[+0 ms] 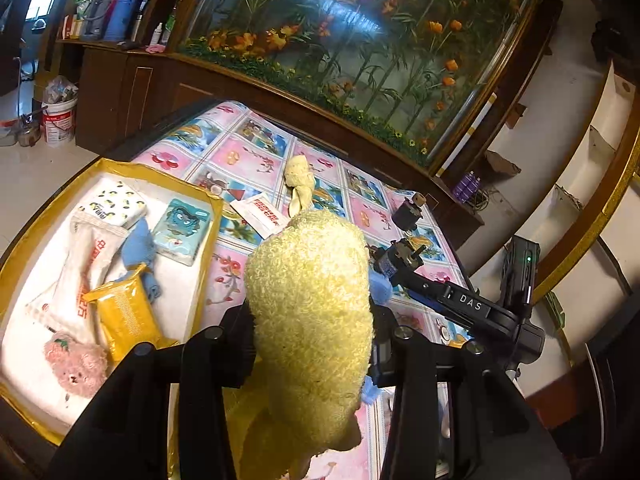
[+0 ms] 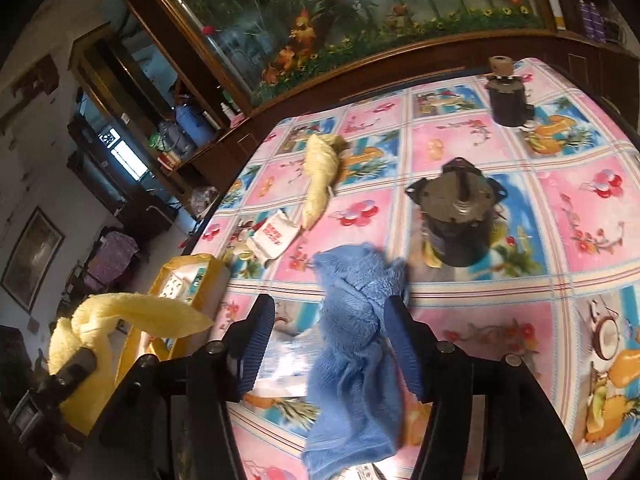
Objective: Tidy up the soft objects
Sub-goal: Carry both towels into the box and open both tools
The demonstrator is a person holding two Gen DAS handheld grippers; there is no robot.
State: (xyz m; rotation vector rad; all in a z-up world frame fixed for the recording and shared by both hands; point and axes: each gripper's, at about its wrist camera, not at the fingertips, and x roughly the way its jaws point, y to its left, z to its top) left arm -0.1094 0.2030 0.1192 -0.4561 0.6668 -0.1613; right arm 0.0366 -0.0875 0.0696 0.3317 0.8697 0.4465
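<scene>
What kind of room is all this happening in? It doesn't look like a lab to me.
Most likely a lived-in home, perhaps a living room. A big wood-framed fish tank with artificial flowers stands behind a table under a fruit-print tablecloth, and cluttered shelves hold bottles and household odds and ends.

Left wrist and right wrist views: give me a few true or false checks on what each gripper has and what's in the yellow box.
1. The left gripper is shut on the yellow towel. True.
2. The right gripper is shut on a motor. False: its open jaws flank the blue towel.
3. A pink plush lies in the yellow box. True.
4. The table is bare wood. False: a fruit-print tablecloth covers it.
5. A second yellow towel lies on the tablecloth. True.
</scene>
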